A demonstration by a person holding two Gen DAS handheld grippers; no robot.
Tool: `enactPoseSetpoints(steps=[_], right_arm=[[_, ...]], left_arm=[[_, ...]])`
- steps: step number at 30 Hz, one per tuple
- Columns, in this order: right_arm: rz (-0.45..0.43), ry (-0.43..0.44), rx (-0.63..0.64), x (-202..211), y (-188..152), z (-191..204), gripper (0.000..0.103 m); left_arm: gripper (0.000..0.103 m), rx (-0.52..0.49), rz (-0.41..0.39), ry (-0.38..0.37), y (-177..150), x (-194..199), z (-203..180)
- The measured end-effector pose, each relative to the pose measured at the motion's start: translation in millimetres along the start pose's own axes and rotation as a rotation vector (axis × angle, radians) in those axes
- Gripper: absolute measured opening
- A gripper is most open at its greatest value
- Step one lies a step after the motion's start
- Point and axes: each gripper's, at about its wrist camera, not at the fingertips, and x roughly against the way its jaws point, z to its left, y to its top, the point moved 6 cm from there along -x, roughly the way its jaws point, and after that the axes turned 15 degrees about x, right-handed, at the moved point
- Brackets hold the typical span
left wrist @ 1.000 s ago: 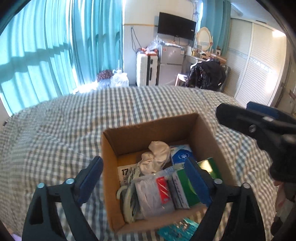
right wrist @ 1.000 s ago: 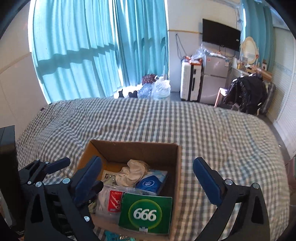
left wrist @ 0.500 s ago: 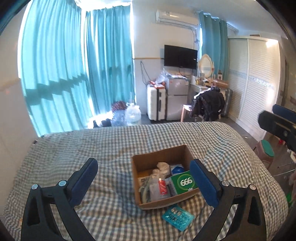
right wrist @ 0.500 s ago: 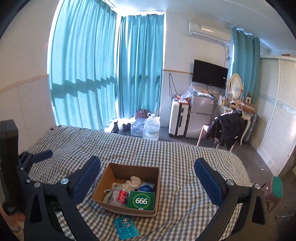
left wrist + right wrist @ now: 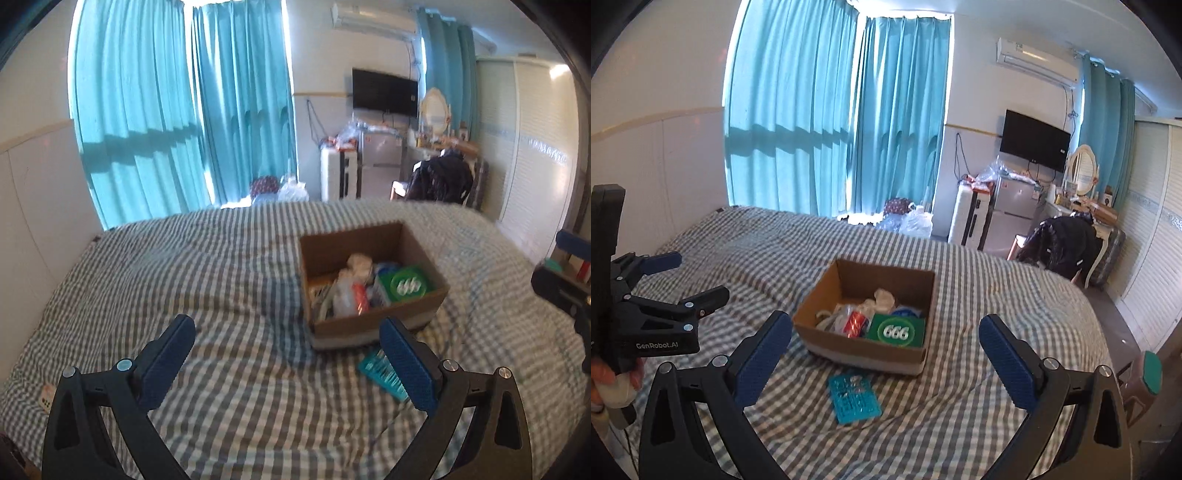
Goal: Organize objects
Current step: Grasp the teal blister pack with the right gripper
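Observation:
An open cardboard box sits on the checked bed. Inside lie a green "666" pack, a clear bag with a red label and a white cloth. A teal packet lies on the cover just in front of the box. My left gripper hovers open and empty, back from the box and to its left. My right gripper is wide open and empty, short of the packet.
The checked bed cover runs to a white wall on the left. Teal curtains, a suitcase, a fridge and a chair with dark clothes stand beyond the bed. A teal-topped stool is at the right. A small object lies at the bed's left edge.
Both grippers have drawn back and up from the box, which now looks smaller and farther. The teal packet came fully into view. The left view swung left, leaving the box right of centre.

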Motion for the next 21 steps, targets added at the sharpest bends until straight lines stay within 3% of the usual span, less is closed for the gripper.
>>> enactPoseSetpoints(steps=[9,16,21], right_arm=[[0.181,0.104,-0.005,-112,-82,30,0.102],[0.367,0.233,-0.032,-174,-140,55,0.099],[0.429,0.258,-0.020,-193,-149,65,0.098]], left_arm=[[0.103,0.016,0.183,0.035,-72,-83,7],[0.103,0.028,0.286,0.045,-95,-118,15],[0.103,0.022,0.327,0.090,-103,-126,19]])
